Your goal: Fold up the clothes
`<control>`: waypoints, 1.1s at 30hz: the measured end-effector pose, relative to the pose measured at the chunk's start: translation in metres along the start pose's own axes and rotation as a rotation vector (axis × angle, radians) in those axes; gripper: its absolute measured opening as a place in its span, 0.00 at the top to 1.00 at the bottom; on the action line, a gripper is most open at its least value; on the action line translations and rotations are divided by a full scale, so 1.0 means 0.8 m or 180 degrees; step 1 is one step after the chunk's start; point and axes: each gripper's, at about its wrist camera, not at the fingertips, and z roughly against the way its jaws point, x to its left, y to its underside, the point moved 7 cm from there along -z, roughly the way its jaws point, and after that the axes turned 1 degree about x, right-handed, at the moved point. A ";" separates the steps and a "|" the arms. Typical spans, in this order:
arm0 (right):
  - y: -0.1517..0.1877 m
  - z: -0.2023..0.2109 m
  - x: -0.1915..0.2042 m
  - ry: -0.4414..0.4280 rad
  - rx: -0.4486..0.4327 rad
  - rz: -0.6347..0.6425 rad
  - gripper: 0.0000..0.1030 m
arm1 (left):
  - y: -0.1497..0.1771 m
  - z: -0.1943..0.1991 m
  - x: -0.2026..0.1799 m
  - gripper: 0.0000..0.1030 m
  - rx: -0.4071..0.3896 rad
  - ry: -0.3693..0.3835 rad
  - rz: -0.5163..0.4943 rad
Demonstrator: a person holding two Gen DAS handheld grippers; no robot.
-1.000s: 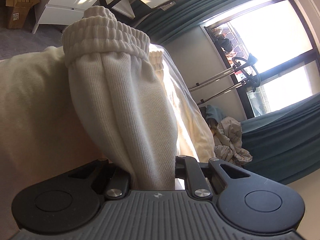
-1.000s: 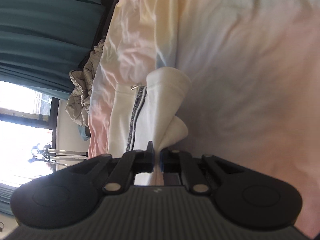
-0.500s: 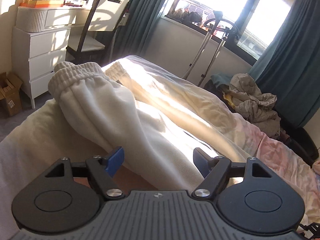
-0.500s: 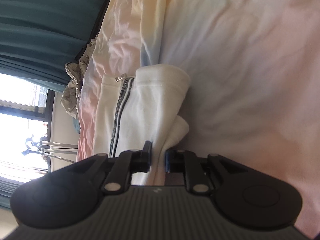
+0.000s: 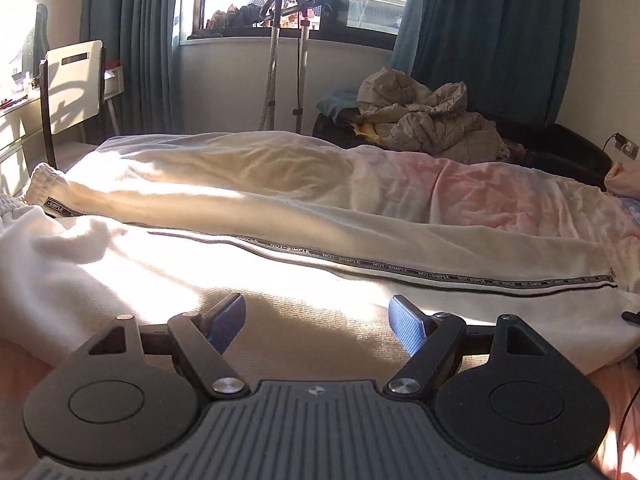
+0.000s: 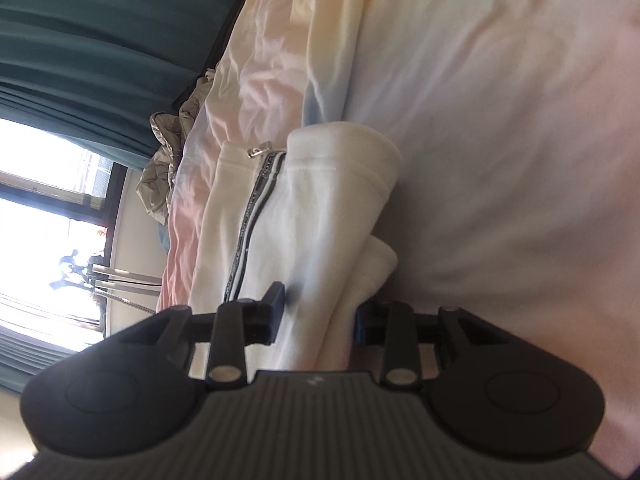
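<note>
Left wrist view: left gripper [image 5: 318, 322] wide open, empty, white sweatpants [image 5: 280, 264] flat on bed just ahead. Right gripper [image 6: 318, 312] opening, waistband fold between pads. Release step; next, regrip for cross-fold.

Both grippers look alike: the left gripper [image 5: 316, 322] and the right gripper [image 6: 318, 310] have black linkage arms, silver screws, blue finger pads, and a ribbed grey body bearing a small logo.
</note>
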 end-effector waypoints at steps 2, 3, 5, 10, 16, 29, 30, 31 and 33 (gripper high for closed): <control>-0.002 -0.002 0.005 0.0021 -0.0091 0.0112 0.65 | 0.009 -0.019 -0.008 0.21 0.0055 -0.0012 -0.0060; -0.004 -0.003 0.007 0.0019 -0.0138 0.0142 0.66 | 0.014 -0.027 -0.010 0.21 0.0066 -0.0020 -0.0076; -0.007 -0.006 0.010 0.0016 -0.0225 0.0183 0.71 | 0.024 -0.042 -0.010 0.21 0.0061 -0.0064 -0.0136; -0.009 -0.002 0.032 0.0072 -0.0452 0.0356 0.87 | 0.034 -0.061 -0.014 0.19 0.0085 -0.0093 -0.0326; 0.004 0.016 0.095 0.0074 -0.0821 0.1078 0.90 | 0.035 -0.064 -0.012 0.17 0.0132 -0.0015 -0.0293; 0.192 0.036 0.311 -0.0561 -0.1126 0.3234 0.91 | -0.011 -0.013 0.044 0.17 -0.0254 0.0291 0.0298; 0.223 0.033 0.326 -0.0666 -0.1082 0.3385 0.91 | -0.016 -0.006 0.056 0.17 -0.0346 0.0342 0.0431; 0.252 0.028 0.334 -0.0755 -0.1005 0.3498 0.91 | -0.021 0.002 0.068 0.17 -0.0437 0.0393 0.0563; 0.314 0.015 0.339 -0.0904 -0.0775 0.3717 0.91 | -0.026 0.007 0.091 0.17 -0.0498 0.0279 0.0672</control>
